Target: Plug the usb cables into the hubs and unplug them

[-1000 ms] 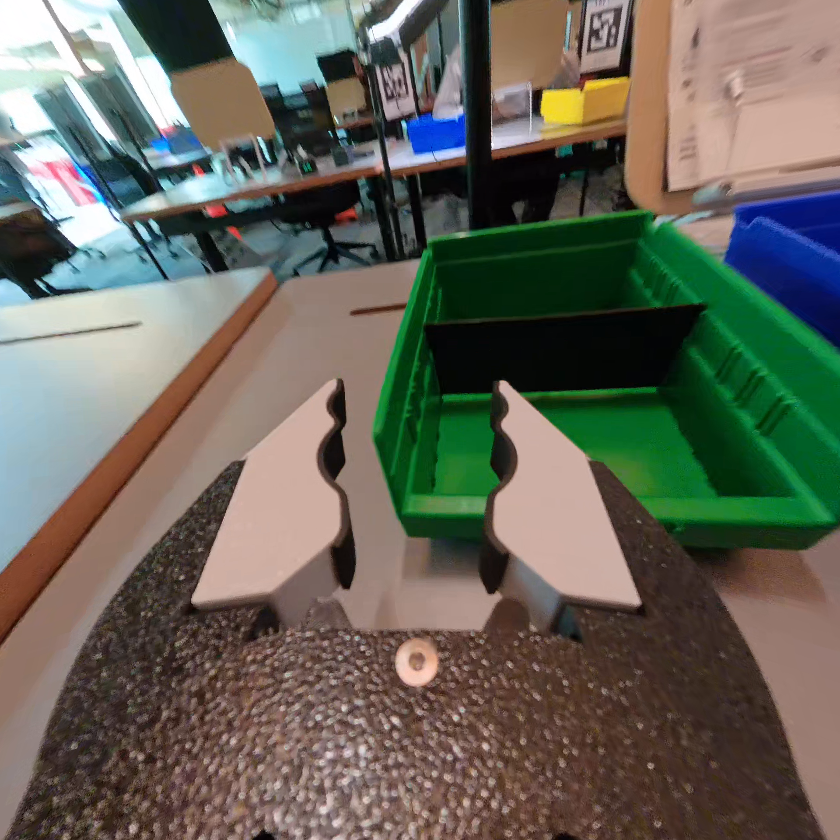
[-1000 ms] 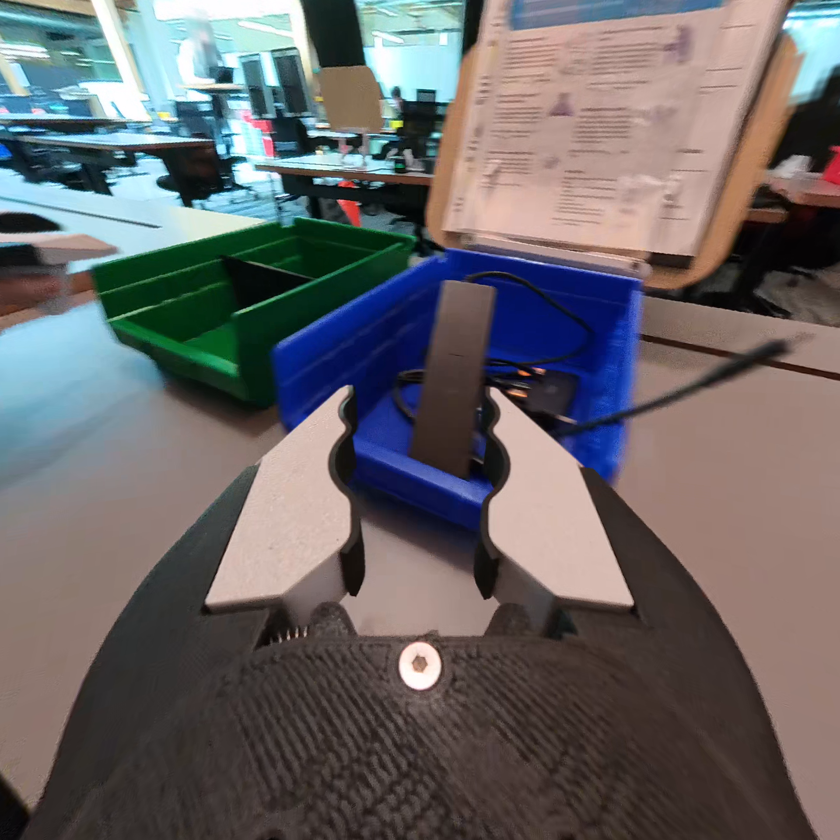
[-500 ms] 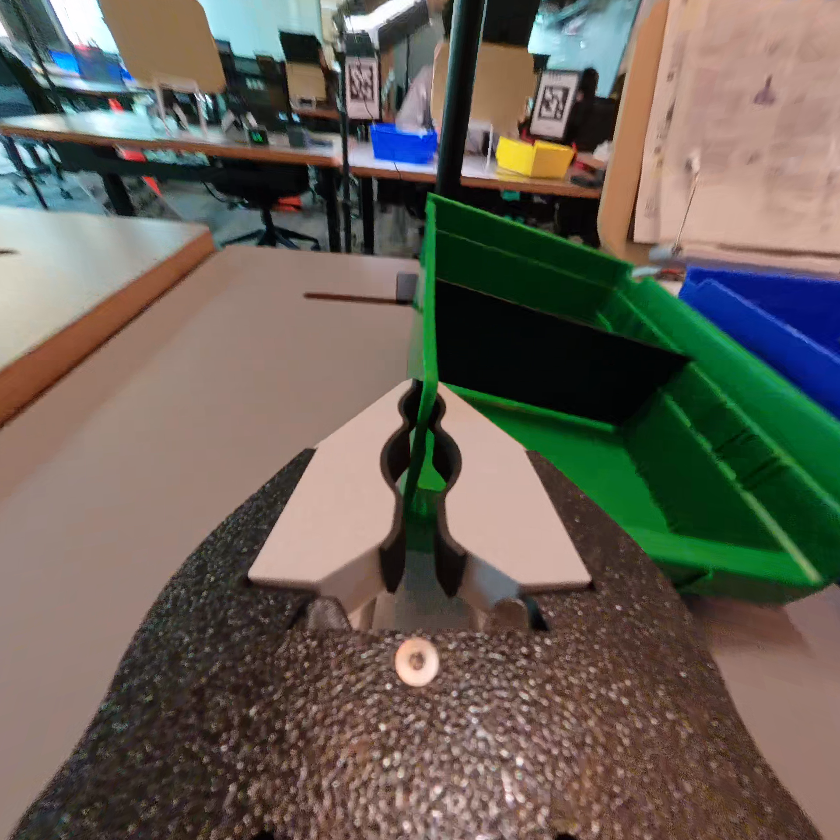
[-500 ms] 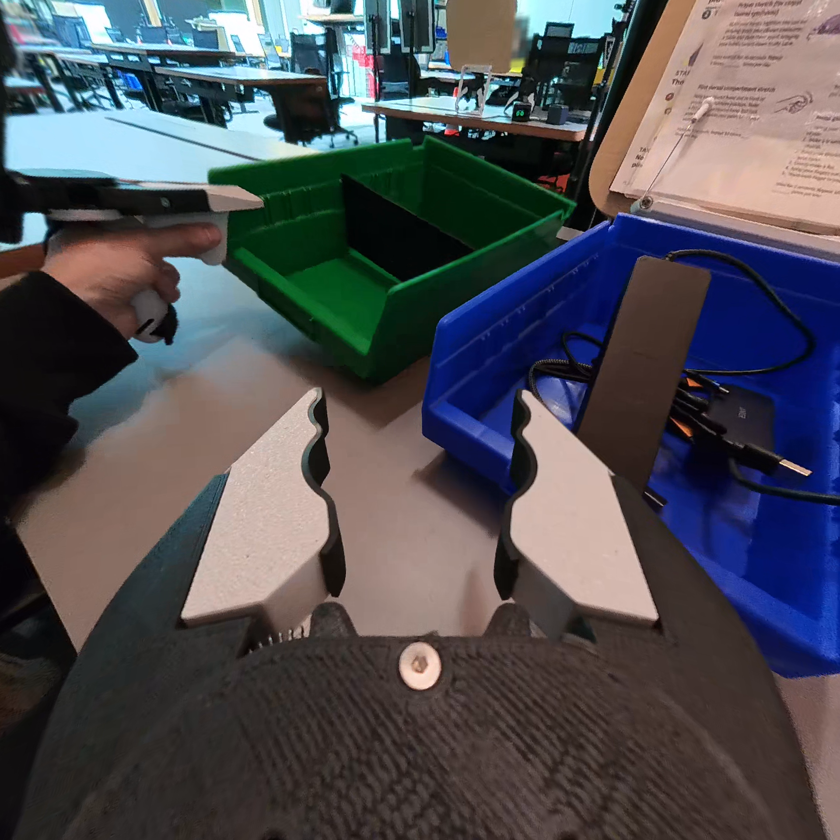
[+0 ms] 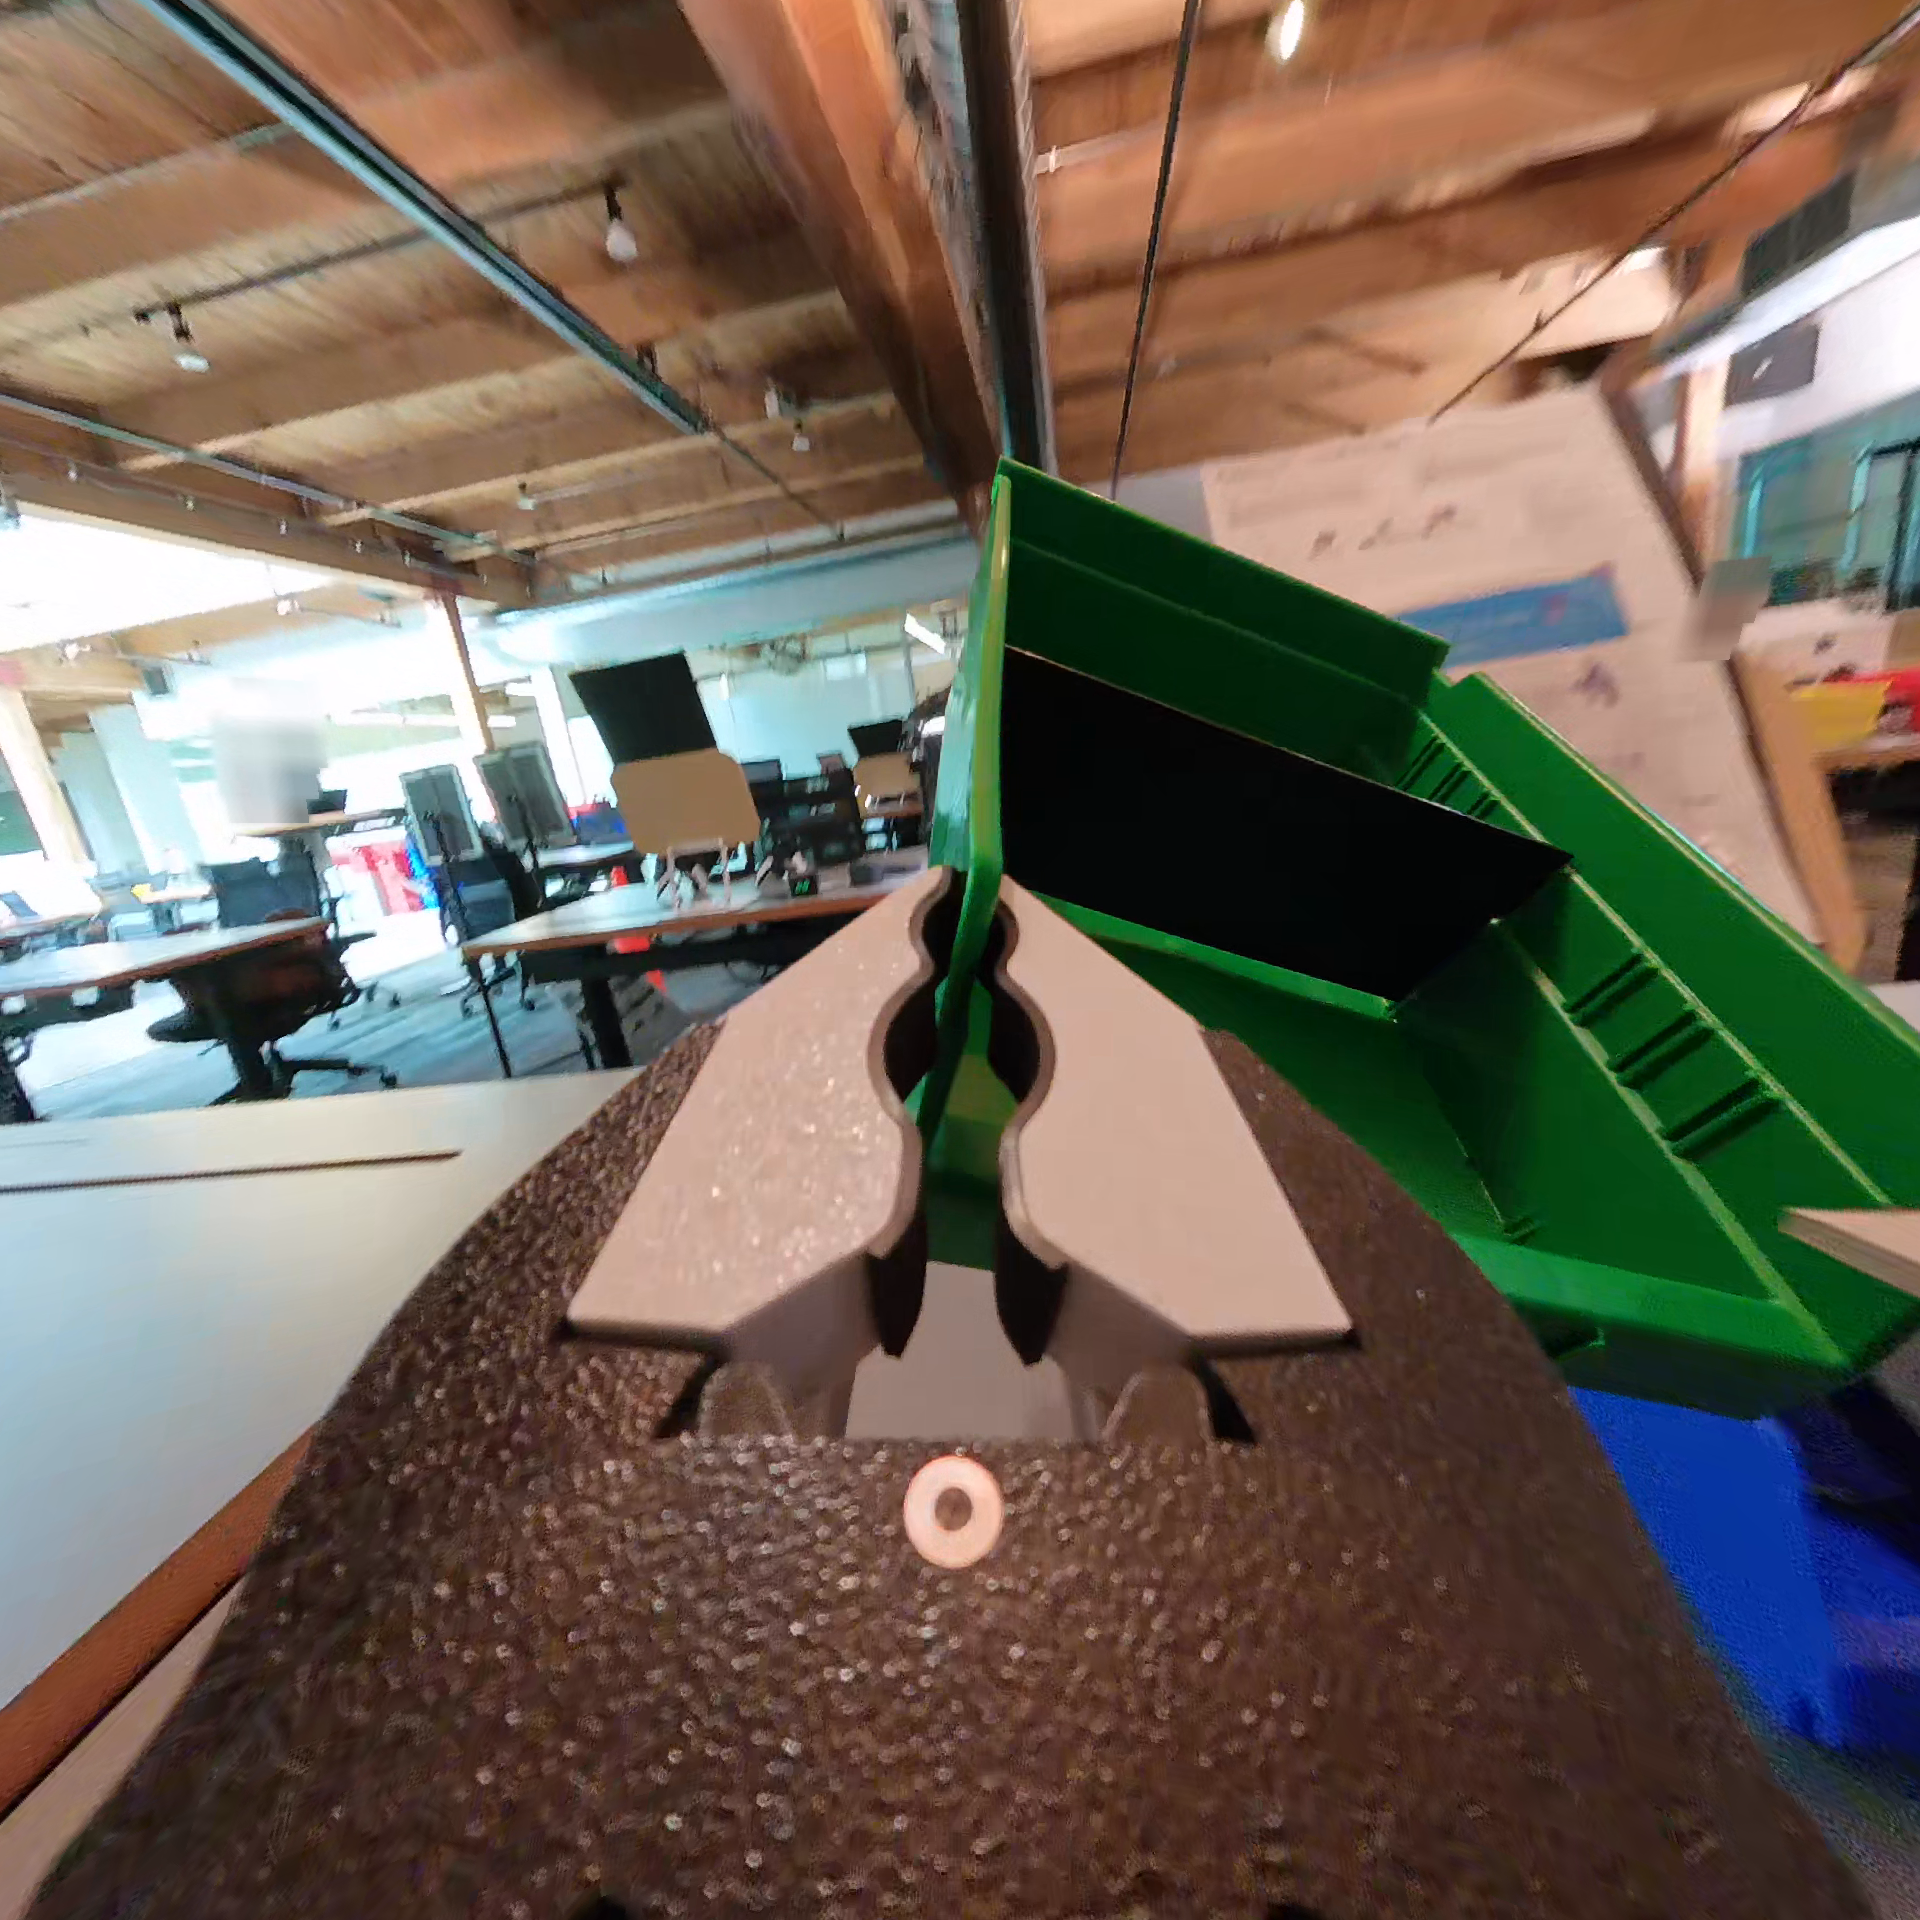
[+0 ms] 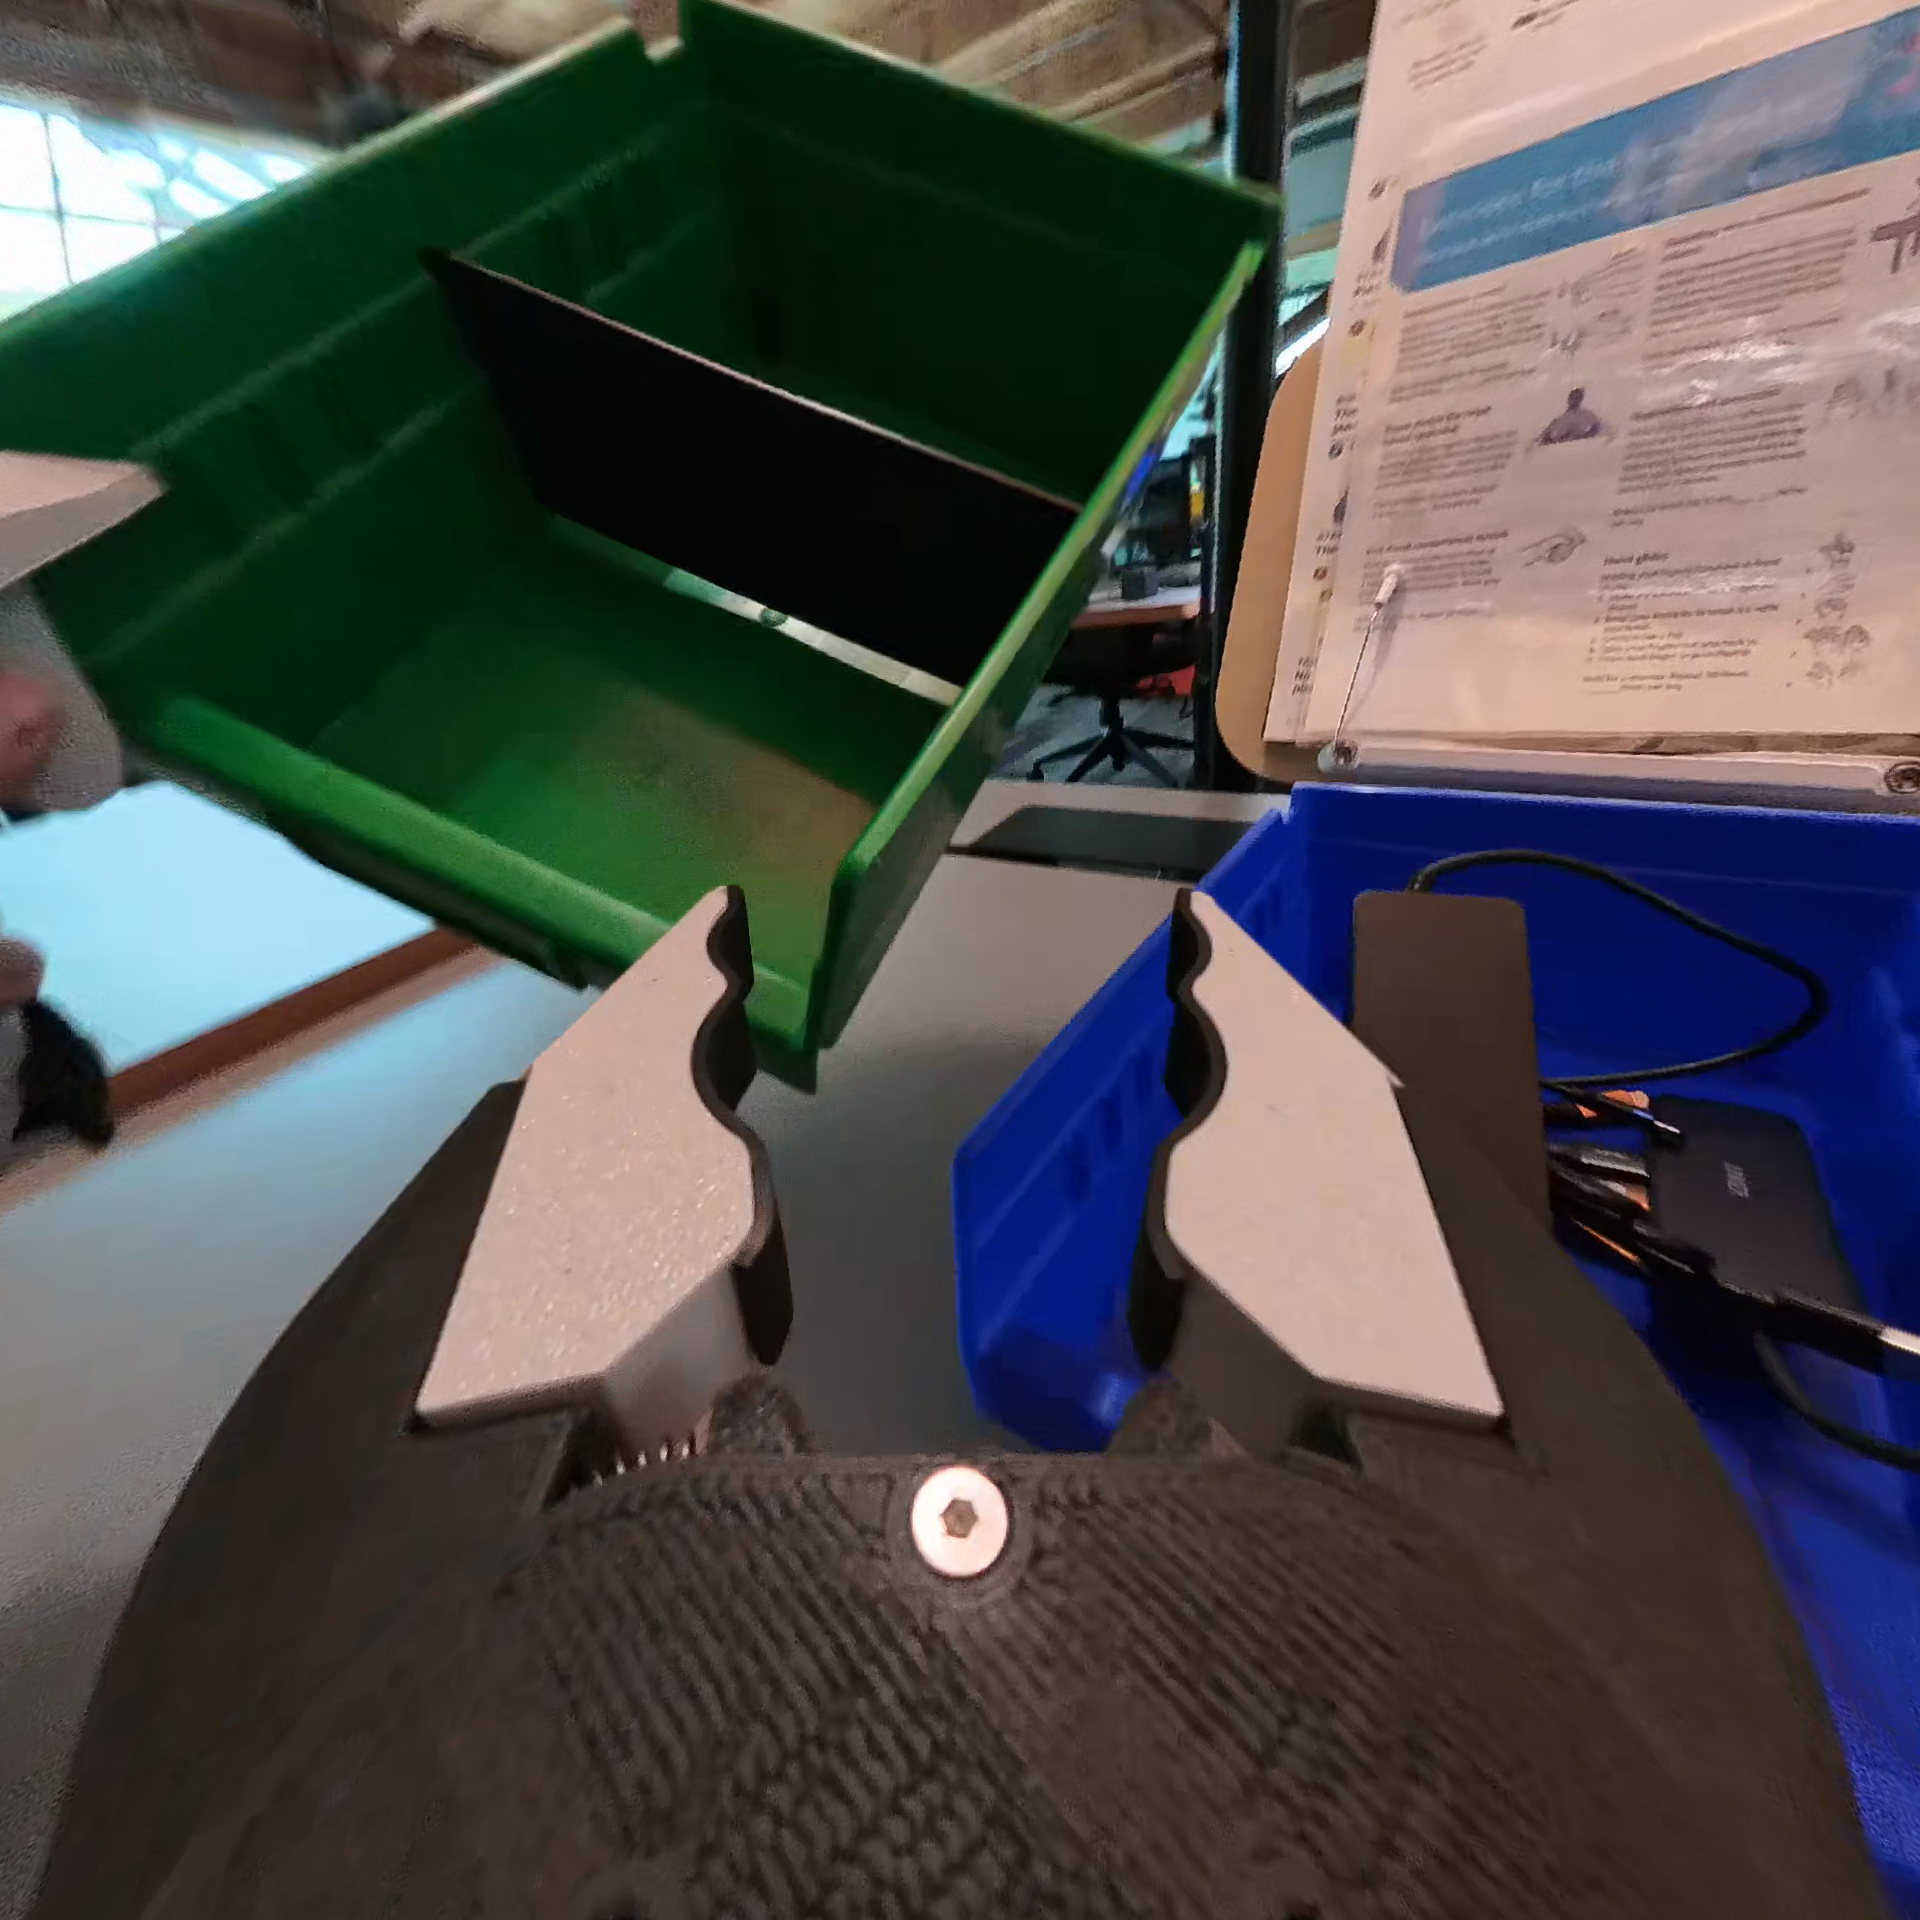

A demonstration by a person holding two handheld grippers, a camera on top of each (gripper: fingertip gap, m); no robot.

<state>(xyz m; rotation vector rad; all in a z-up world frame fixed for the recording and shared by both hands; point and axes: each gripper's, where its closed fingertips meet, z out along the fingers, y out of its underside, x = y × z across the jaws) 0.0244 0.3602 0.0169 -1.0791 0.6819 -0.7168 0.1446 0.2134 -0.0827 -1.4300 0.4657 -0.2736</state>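
left wrist view: left gripper [image 5: 971, 935] pinches green bin [image 5: 1455, 1060] wall, lifted; right gripper [image 6: 956, 987] spread, empty; usb cables [image 6: 1621, 1039] & hub [image 6: 1745, 1195] sit in blue bin [image 6: 1070, 1143], apparently plugged in; unplugging not begun.

Lifted bin [image 6: 499, 665]: up off the table [image 6: 260, 1247], tilted, on your left, its side wall between the left gripper [image 5: 968, 935] jaws.
Divider [image 6: 769, 488]: across that bin's inside.
Second bin [image 6: 1070, 1174]: on the table, to your right.
Hub [image 6: 1756, 1195]: inside the second bin with cables [image 6: 1621, 1049].
Clipboard [image 6: 1621, 364]: upright behind the second bin.
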